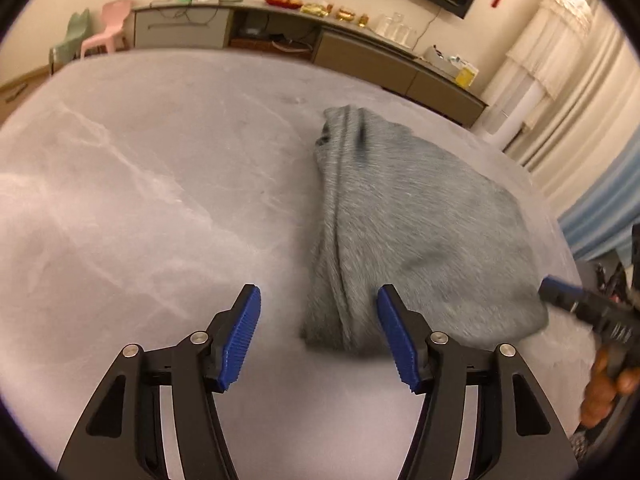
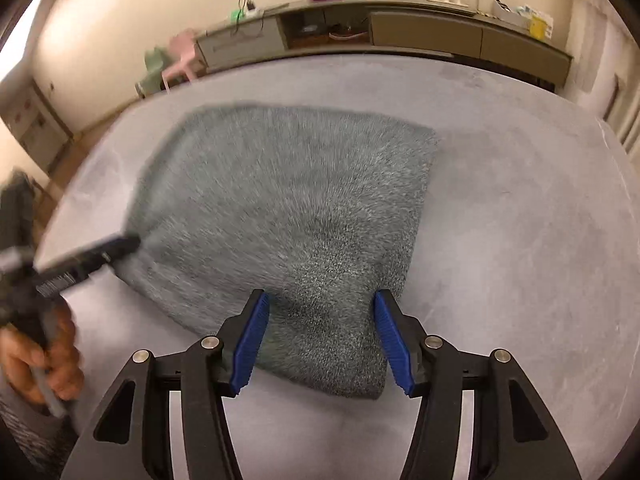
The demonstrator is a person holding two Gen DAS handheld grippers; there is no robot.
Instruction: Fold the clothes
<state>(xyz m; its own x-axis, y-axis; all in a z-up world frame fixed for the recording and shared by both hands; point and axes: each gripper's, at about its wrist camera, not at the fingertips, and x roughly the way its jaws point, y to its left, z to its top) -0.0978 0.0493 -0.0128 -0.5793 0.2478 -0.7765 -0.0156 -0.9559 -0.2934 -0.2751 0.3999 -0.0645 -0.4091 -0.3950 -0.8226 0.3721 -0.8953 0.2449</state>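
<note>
A grey-green fuzzy garment (image 1: 420, 216) lies folded flat on a grey surface (image 1: 140, 184). In the left wrist view my left gripper (image 1: 318, 300) stands open over the garment's near left corner, where the cloth is bunched into lengthwise folds. The pads are apart from the cloth. My right gripper (image 1: 554, 286) reaches in at the garment's right edge. In the right wrist view the garment (image 2: 288, 200) spreads wide, and my right gripper (image 2: 320, 300) is open with the near right corner between its jaws. My left gripper (image 2: 132, 242), blurred, is at the garment's left edge, held by a hand (image 2: 40, 364).
A long low cabinet (image 1: 360, 48) with food items and glasses on top runs along the far wall. Pink and green plastic chairs (image 1: 104, 28) stand at its left end. Curtains (image 1: 560, 80) hang at the right. The grey surface extends left of the garment.
</note>
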